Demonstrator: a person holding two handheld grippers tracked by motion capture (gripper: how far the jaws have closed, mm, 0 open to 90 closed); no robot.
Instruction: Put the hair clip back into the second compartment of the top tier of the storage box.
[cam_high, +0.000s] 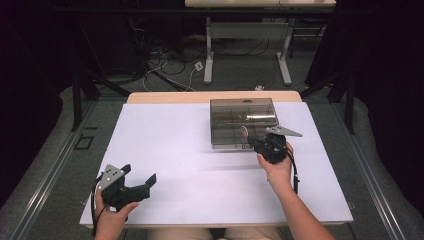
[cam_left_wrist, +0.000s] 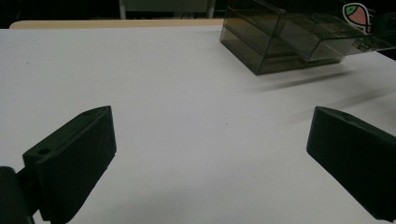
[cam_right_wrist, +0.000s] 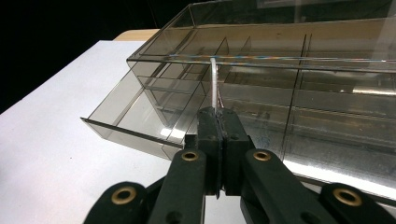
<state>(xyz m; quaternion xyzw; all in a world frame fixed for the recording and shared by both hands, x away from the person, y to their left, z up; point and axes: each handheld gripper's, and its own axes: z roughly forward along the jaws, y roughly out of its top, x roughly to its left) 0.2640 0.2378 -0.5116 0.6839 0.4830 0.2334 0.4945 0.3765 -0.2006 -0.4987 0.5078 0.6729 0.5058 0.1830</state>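
A smoky clear drawer box (cam_high: 242, 120) stands on the white table (cam_high: 170, 150), right of centre toward the back. One of its drawers (cam_right_wrist: 135, 116), split into small compartments, is pulled partly out. My right gripper (cam_high: 252, 142) sits at the box's front, shut on a thin white strip (cam_right_wrist: 214, 84) that rises from its closed tips (cam_right_wrist: 218, 114) above the open drawer. My left gripper (cam_high: 139, 174) rests near the table's front left corner, far from the box (cam_left_wrist: 280, 37). It is open (cam_left_wrist: 210, 140), with bare table between its jaws.
The table's far edge shows a wooden strip (cam_high: 210, 96). Beyond it, on the floor, are loose cables (cam_high: 170, 65) and the white legs of another desk (cam_high: 209, 55). Dark frame bars (cam_high: 77, 95) stand at both sides.
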